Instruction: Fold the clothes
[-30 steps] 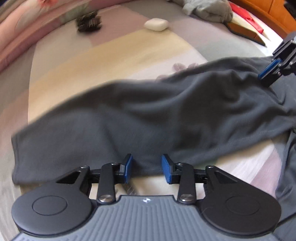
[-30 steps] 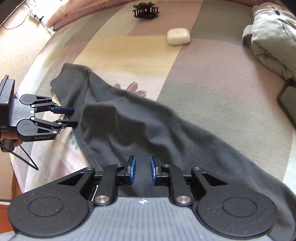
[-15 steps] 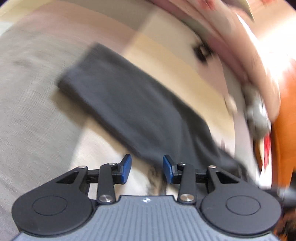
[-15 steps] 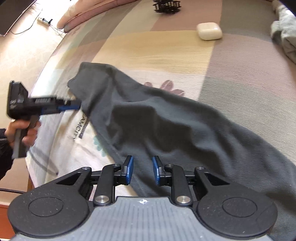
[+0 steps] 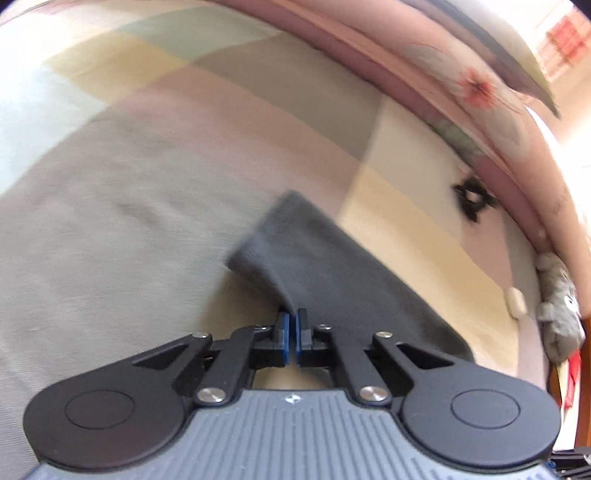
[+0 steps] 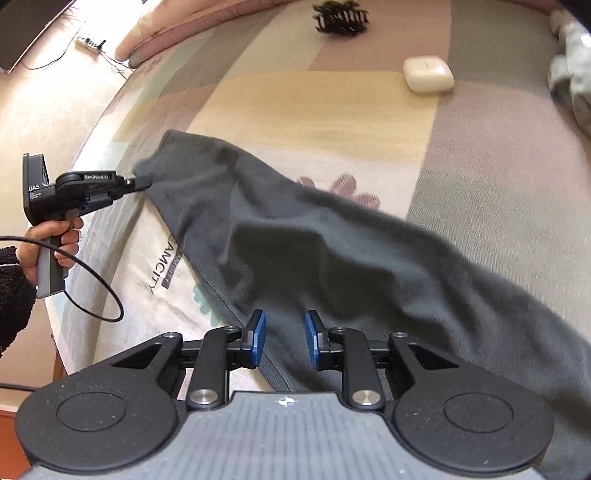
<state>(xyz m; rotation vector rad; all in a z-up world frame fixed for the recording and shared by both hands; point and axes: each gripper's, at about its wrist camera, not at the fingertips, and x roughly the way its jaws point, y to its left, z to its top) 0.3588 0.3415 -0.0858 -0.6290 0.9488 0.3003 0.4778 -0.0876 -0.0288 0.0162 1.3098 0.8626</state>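
Leftmost, a hand (image 6: 55, 236) holds the left gripper (image 6: 142, 181) at the bed's (image 6: 498, 184) edge; its jaws are closed on a corner of the dark garment (image 6: 332, 251), the fabric pinched between the blue pads (image 5: 283, 330); the garment lies stretched across the patchwork bed from that corner toward the lower right; the right gripper (image 6: 284, 338) hangs over its near hem, jaws parted with cloth beneath them, not pinched; farther back sit a black hair clip (image 6: 341, 18), a white case (image 6: 428, 74) and grey clothes (image 6: 572, 62).
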